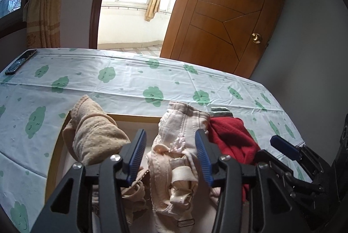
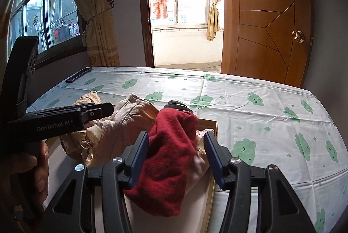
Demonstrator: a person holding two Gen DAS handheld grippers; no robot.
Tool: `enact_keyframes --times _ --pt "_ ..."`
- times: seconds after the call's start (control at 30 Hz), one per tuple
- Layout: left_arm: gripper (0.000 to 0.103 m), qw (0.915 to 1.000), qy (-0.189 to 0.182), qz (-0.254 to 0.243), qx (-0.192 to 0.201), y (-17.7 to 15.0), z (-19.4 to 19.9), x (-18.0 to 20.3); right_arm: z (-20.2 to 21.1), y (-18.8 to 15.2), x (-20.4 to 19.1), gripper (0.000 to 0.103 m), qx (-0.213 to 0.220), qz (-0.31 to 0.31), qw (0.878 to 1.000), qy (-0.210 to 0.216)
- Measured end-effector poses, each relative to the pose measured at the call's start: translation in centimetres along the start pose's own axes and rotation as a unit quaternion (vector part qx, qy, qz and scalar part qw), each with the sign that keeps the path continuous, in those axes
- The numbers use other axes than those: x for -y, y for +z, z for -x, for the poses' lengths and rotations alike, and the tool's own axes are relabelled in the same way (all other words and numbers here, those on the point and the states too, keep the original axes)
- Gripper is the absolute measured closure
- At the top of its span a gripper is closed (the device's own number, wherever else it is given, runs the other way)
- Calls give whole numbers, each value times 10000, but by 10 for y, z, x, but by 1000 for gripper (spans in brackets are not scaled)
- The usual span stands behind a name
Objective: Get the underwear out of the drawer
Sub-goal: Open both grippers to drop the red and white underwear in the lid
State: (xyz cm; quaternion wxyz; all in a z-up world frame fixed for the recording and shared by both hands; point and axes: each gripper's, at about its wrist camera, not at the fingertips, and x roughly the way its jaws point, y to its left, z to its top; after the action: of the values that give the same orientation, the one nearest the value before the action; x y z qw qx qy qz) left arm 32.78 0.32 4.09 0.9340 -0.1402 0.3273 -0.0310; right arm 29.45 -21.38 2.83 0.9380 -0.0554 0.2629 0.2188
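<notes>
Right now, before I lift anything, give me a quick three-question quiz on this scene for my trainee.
1. True or false: the red garment lies between the right tongs.
2. What lies between the left tongs? A) tan cloth B) pale bra C) red garment
3. What lies at the cover's far left corner?
Key: 1 true; 2 B; 3 phone.

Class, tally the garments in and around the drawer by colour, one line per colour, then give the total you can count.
Tan or beige: 1, the dotted tan garment at the drawer's left corner.
Pale pink or cream: 1, the cream bra in the middle.
Red: 1, the red garment.
Grey: 1, a grey piece showing behind the red one.
Total: 4 distinct; more may be hidden underneath.
</notes>
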Motion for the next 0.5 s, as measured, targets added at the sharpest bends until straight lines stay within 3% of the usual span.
enact_keyframes --times 0.27,0.5 --pt "50 10000 -47 -72 30 -12 5 1 18 -10 0 36 149 -168 9996 191" --pt "43 9998 -198 -84 55 -17 11 1 28 -16 -7 34 210 -52 9995 238"
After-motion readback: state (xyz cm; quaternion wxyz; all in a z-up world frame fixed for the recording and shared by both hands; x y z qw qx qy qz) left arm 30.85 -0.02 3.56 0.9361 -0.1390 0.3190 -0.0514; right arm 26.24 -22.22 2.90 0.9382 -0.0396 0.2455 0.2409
